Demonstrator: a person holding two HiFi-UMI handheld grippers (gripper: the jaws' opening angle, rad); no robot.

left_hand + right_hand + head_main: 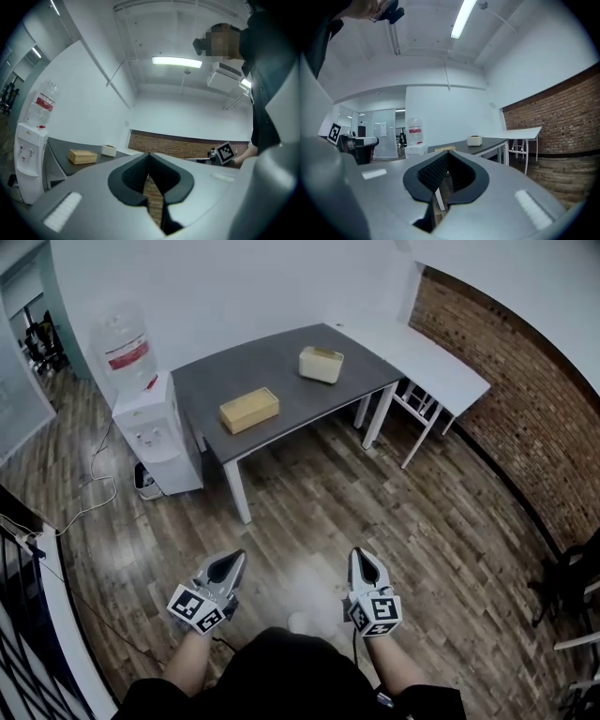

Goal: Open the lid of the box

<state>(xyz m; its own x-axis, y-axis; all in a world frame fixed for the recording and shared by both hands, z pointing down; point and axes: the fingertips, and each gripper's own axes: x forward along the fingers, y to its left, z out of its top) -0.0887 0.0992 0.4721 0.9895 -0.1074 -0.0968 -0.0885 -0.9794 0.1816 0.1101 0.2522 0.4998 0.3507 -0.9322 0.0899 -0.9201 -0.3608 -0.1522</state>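
A flat tan wooden box (249,410) lies on the dark grey table (281,367), with a smaller cream box (321,364) behind it to the right. Both lids are down. My left gripper (228,568) and right gripper (364,565) hang low over the wood floor, far short of the table, jaws shut with nothing in them. The left gripper view shows its tips (149,154) meeting, with the wooden box (83,156) and cream box (108,150) far off. In the right gripper view the tips (447,153) also meet, and the cream box (474,140) is distant.
A water dispenser (155,432) stands against the table's left end, with cables on the floor beside it. A white table (422,357) adjoins at the right, along a brick wall (525,418). Black furniture (572,577) sits at the right edge.
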